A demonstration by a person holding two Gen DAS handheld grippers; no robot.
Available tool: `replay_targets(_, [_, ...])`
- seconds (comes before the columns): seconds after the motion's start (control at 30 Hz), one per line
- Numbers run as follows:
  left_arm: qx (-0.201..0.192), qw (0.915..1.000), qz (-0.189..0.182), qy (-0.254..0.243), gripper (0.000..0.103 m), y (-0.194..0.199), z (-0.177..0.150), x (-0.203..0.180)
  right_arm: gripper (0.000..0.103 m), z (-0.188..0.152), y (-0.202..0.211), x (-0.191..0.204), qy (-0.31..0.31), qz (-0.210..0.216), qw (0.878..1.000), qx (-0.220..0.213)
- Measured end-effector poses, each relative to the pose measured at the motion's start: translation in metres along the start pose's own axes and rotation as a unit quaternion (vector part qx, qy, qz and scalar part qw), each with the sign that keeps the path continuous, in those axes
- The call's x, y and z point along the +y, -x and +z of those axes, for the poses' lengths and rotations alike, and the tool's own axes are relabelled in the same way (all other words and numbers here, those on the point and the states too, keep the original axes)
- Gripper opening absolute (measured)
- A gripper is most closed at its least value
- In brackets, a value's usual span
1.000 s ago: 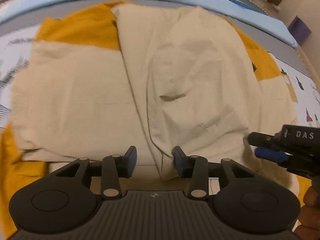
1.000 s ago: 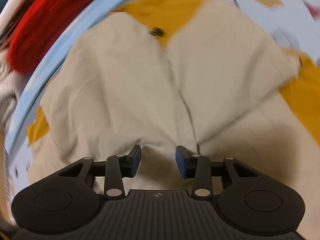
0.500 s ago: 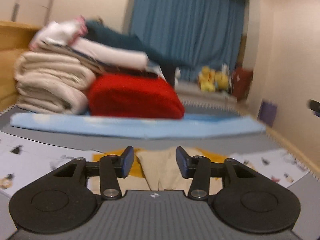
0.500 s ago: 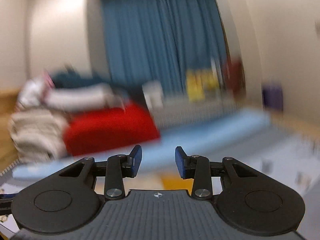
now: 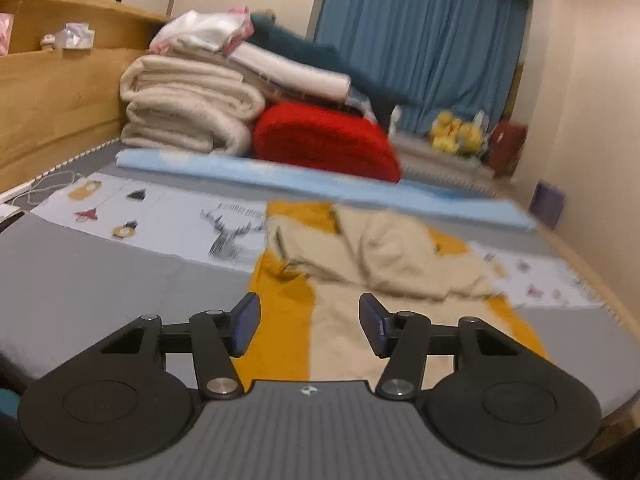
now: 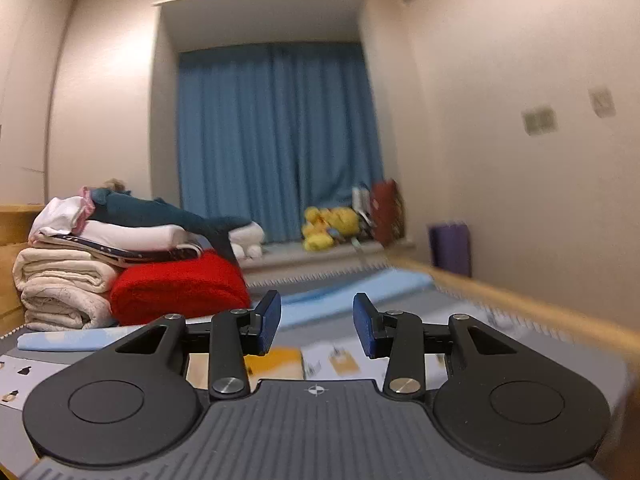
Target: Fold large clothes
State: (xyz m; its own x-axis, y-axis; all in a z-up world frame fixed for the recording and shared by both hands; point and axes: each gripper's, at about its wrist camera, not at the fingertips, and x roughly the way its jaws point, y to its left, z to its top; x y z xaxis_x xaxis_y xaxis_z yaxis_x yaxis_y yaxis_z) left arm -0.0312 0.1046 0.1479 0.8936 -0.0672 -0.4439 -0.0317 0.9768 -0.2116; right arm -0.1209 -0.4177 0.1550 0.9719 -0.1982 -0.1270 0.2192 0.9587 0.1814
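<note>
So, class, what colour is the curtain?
Blue curtain, clearest in the right wrist view.

From my right wrist view, the beige garment (image 6: 197, 366) is almost wholly hidden behind the gripper body. The yellow plush toys (image 6: 330, 226) on the far ledge are blurred; I think there are several.

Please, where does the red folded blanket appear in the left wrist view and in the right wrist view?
Left wrist: red blanket just above centre, right of the cream stack.
Right wrist: red blanket lower left, behind the left finger of the tool.
Shared landmark: blue curtain.
</note>
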Motion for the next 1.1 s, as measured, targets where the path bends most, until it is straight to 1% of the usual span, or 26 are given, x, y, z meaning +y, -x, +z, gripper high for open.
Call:
replay_targets(0.03, [-0.014, 0.9999, -0.008, -0.002, 0.054, 0.005, 0.000, 0.002, 0.042, -0.003, -0.003, -0.004, -0.009, -0.008, 1.000, 0.013])
replay_targets(0.07, [-0.025, 0.9996, -0.011, -0.007, 0.052, 0.009, -0.002, 0.003, 0.042, -0.002, -0.001, -0.010, -0.023, -0.012, 1.000, 0.011])
replay_targets(0.1, [-0.027, 0.9995, -0.011, -0.013, 0.049, 0.009, -0.006, 0.006, 0.042, -0.003, 0.001, -0.012, -0.025, -0.014, 1.000, 0.004])
replay_targets(0.13, [-0.018, 0.9997, -0.008, -0.015, 0.046, 0.006, -0.014, 0.009, 0.042, -0.009, -0.001, -0.014, -0.015, -0.020, 1.000, 0.005])
replay_targets(0.17, [-0.002, 0.9999, -0.002, -0.012, 0.034, -0.005, -0.019, 0.014, 0.040, -0.018, -0.009, -0.018, -0.009, -0.033, 0.999, 0.021])
replay_targets(0.2, [0.014, 0.9999, 0.003, -0.004, 0.028, -0.018, -0.027, 0.020, 0.039, -0.027, -0.021, -0.021, -0.020, -0.041, 0.998, 0.041])
replay_targets(0.23, [0.025, 0.9997, 0.008, 0.004, 0.028, -0.030, -0.036, 0.027, 0.037, -0.035, -0.032, -0.020, -0.030, -0.043, 0.997, 0.055])
replay_targets(0.27, [0.053, 0.9982, 0.026, 0.007, 0.022, -0.047, -0.041, 0.033, 0.036, -0.046, -0.043, -0.018, -0.021, -0.044, 0.997, 0.062])
replay_targets(0.3, [0.086, 0.9948, 0.051, 0.018, 0.013, -0.065, -0.043, 0.039, 0.036, -0.056, -0.056, -0.013, -0.003, -0.049, 0.996, 0.075])
replay_targets(0.33, [0.101, 0.9928, 0.055, 0.032, 0.013, -0.078, -0.045, 0.046, 0.033, -0.062, -0.073, -0.006, 0.011, -0.055, 0.993, 0.103])
replay_targets(0.37, [0.116, 0.9909, 0.055, 0.040, 0.014, -0.090, -0.048, 0.053, 0.033, -0.069, -0.086, -0.003, 0.014, -0.046, 0.992, 0.119])
replay_targets(0.4, [0.139, 0.9871, 0.066, 0.043, 0.014, -0.101, -0.053, 0.058, 0.033, -0.075, -0.095, 0.000, 0.025, -0.034, 0.990, 0.131])
replay_targets(0.43, [0.165, 0.9818, 0.080, 0.048, 0.014, -0.113, -0.058, 0.062, 0.033, -0.085, -0.109, 0.004, 0.050, -0.032, 0.986, 0.156])
replay_targets(0.47, [0.190, 0.9761, 0.089, 0.058, 0.014, -0.125, -0.063, 0.066, 0.033, -0.092, -0.120, 0.008, 0.065, -0.038, 0.982, 0.174])
replay_targets(0.53, [0.221, 0.9672, 0.099, 0.077, 0.014, -0.141, -0.071, 0.075, 0.033, -0.106, -0.139, 0.005, 0.072, -0.045, 0.972, 0.220])
replay_targets(0.57, [0.230, 0.9638, 0.105, 0.084, 0.017, -0.147, -0.075, 0.079, 0.033, -0.112, -0.149, 0.001, 0.064, -0.044, 0.964, 0.253])
replay_targets(0.63, [0.252, 0.9565, 0.119, 0.086, 0.025, -0.159, -0.081, 0.084, 0.033, -0.125, -0.164, 0.000, 0.055, -0.053, 0.952, 0.295])
replay_targets(0.7, [0.273, 0.9501, 0.127, 0.083, 0.046, -0.169, -0.087, 0.088, 0.035, -0.141, -0.180, -0.007, 0.049, -0.070, 0.936, 0.341])
replay_targets(0.73, [0.278, 0.9481, 0.132, 0.080, 0.048, -0.172, -0.088, 0.089, 0.035, -0.149, -0.184, -0.008, 0.045, -0.078, 0.928, 0.361])
replay_targets(0.83, [0.288, 0.9447, 0.138, 0.074, 0.051, -0.178, -0.096, 0.091, 0.035, -0.166, -0.185, -0.015, 0.031, -0.093, 0.911, 0.400])
replay_targets(0.9, [0.290, 0.9445, 0.139, 0.068, 0.054, -0.179, -0.098, 0.091, 0.039, -0.177, -0.191, -0.019, 0.028, -0.102, 0.900, 0.424])
replay_targets(0.97, [0.290, 0.9451, 0.140, 0.057, 0.055, -0.178, -0.100, 0.088, 0.048, -0.184, -0.192, -0.020, 0.034, -0.111, 0.891, 0.438])
replay_targets(1.03, [0.289, 0.9461, 0.140, 0.042, 0.056, -0.178, -0.102, 0.085, 0.054, -0.186, -0.197, -0.021, 0.031, -0.121, 0.890, 0.439])
replay_targets(1.1, [0.287, 0.9472, 0.141, 0.025, 0.056, -0.180, -0.104, 0.081, 0.056, -0.187, -0.195, -0.022, 0.025, -0.123, 0.890, 0.438])
